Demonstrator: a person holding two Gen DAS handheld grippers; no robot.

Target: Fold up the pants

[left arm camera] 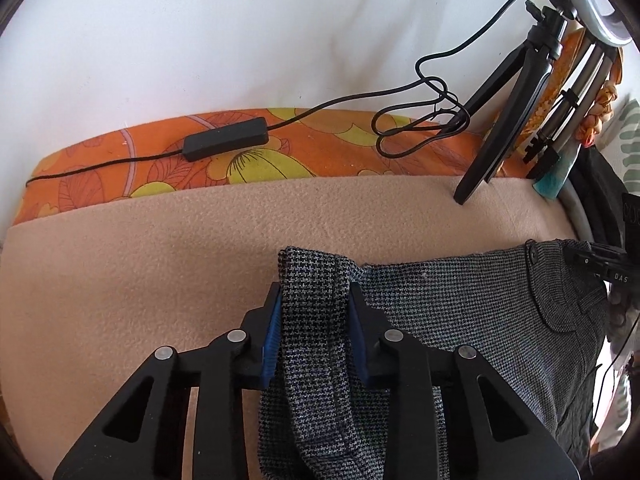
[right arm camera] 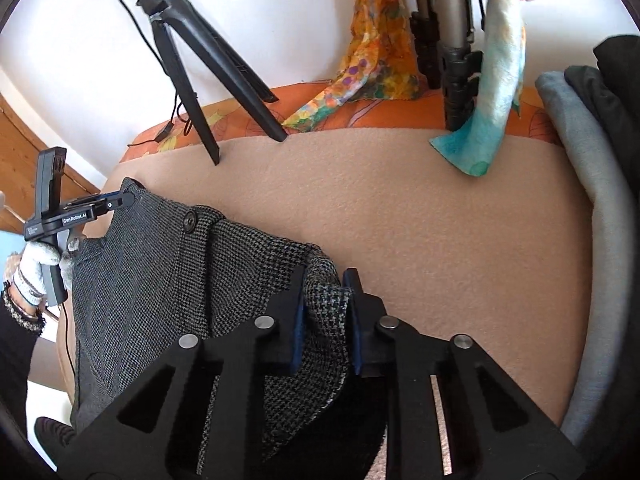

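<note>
A bunched fold of the grey houndstooth pants (left arm camera: pixel 316 320) is being pinched between the blue pads of the left gripper (left arm camera: pixel 316 304), whose black jaws are closed onto the cloth from both sides. From that pinch the fabric is hanging down between the fingers toward the camera, while the rest of the garment is lying spread to the right across the beige blanket (left arm camera: pixel 140 248). A pocket flap and a dark button (left arm camera: pixel 531 253) are being shown near the garment's far right end.

In the right wrist view, another gathered edge of the pants (right arm camera: pixel 326 292) is being clamped by the right gripper (right arm camera: pixel 326 296), its pads pressed against the fold. The garment is stretching away to the left, a second button (right arm camera: pixel 189 220) being visible on the waistband. At its far left corner the left gripper (right arm camera: pixel 120 201) is being held by a hand (right arm camera: pixel 36 268) in a light knitted glove.

Beyond the pants, the blanket is being bordered by an orange floral cloth (left arm camera: pixel 160 168), on which a black cable with an inline box (left arm camera: pixel 225 139) is lying. A black tripod (right arm camera: pixel 188 64) is standing at the blanket's far edge, against a white wall (left arm camera: pixel 200 32). A turquoise scarf (right arm camera: pixel 484 120) is hanging down onto the blanket, and grey and dark folded garments (right arm camera: pixel 592 200) are being kept at the right edge.
</note>
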